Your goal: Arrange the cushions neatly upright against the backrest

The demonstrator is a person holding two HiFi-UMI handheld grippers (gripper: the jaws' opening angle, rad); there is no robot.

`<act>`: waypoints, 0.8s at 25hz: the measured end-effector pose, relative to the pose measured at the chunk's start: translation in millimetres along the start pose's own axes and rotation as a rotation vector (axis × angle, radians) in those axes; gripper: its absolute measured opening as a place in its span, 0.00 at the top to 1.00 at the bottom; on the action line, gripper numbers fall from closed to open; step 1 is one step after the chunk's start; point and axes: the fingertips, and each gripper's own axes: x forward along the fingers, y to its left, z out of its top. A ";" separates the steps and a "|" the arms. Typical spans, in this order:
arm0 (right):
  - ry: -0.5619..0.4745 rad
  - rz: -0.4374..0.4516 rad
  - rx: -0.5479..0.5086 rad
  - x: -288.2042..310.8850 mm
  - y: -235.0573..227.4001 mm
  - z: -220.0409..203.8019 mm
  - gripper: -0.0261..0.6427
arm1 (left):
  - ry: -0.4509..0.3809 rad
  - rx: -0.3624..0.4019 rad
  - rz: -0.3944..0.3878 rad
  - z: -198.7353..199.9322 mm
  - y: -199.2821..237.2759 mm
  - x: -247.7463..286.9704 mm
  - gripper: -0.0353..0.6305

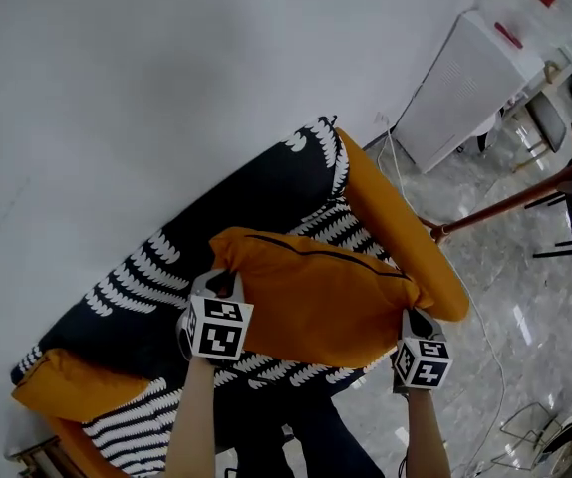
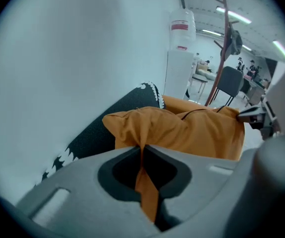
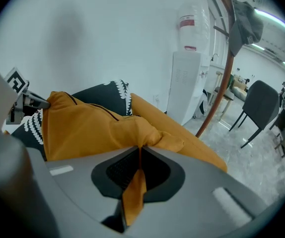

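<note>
Two hand-held grippers point(image 1: 224, 285) point(image 1: 412, 319), one gripped cushion point(image 1: 316, 297)

Both hand-held grippers point(image 1: 221, 283) point(image 1: 413, 319) grey; marker cubes point(image 1: 216, 329) point(image 1: 424, 362) black-and-white.

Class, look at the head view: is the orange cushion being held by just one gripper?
No, the left gripper and the right gripper each pinch a corner of the orange cushion.
</note>
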 end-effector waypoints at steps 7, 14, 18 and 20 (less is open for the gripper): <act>-0.125 -0.017 -0.058 -62.4 13.7 49.4 0.92 | -0.109 -0.043 0.026 10.5 8.5 -78.1 0.92; -0.266 0.012 -0.180 -96.8 44.0 136.3 0.92 | -0.207 -0.072 0.087 23.3 33.3 -152.2 0.92; -0.321 0.067 -0.273 -102.7 83.0 177.0 0.92 | -0.224 -0.140 0.137 4.0 54.6 -186.7 0.92; -0.335 0.103 -0.320 -101.3 106.2 189.2 0.92 | -0.225 -0.184 0.167 -11.9 65.0 -201.1 0.92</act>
